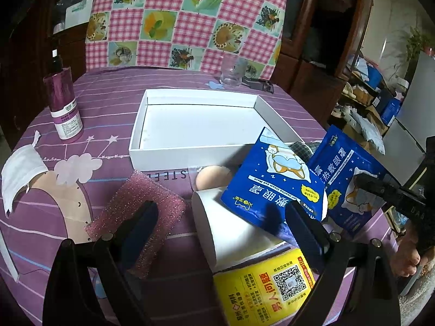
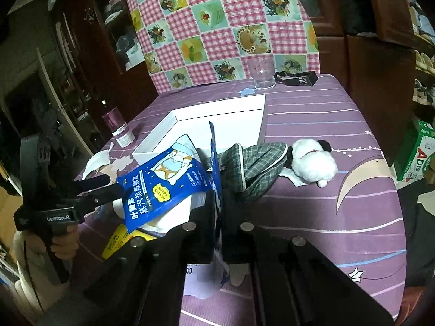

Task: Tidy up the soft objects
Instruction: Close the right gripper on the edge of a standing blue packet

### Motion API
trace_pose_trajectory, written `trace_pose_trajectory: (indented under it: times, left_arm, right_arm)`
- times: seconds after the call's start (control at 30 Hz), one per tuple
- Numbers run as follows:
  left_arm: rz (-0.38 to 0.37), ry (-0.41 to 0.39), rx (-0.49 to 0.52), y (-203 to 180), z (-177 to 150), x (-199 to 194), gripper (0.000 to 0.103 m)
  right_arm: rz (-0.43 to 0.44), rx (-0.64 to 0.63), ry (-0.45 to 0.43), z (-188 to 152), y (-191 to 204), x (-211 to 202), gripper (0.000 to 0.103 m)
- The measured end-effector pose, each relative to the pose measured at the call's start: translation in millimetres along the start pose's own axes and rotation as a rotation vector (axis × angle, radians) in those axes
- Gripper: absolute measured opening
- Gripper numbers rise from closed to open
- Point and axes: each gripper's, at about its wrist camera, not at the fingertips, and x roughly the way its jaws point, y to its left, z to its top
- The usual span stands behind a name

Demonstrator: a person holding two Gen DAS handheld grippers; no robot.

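Note:
My right gripper point(image 2: 217, 201) is shut on a blue eye-mask packet point(image 2: 214, 157), seen edge-on and held upright over the table. In the left wrist view that packet point(image 1: 350, 184) hangs from the right gripper point(image 1: 364, 182) at the right. A second blue packet point(image 1: 272, 179) leans on a white tissue pack point(image 1: 231, 233). My left gripper point(image 1: 220, 217) stands open over the pack, touching nothing. A pink sponge point(image 1: 138, 217) lies under its left finger. Behind the pack sit a beige puff point(image 1: 212, 179) and the empty white box point(image 1: 190, 152).
A plaid pouch point(image 2: 258, 165) and a white plush dog point(image 2: 312, 163) lie right of the box. A white face mask point(image 1: 19, 176) and purple bottle point(image 1: 64, 108) are at the left, a glass point(image 1: 232, 73) behind the box, a yellow packet point(image 1: 266, 290) near the front edge.

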Motion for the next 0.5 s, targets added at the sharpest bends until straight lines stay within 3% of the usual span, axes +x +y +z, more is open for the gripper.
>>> trace_pose_trajectory:
  times: [0.5]
  left_arm:
    - [-0.017, -0.015, 0.004, 1.5, -2.4, -0.1, 0.095]
  right_arm:
    - [-0.005, 0.031, -0.033, 8.4, 3.7, -6.6, 0.005]
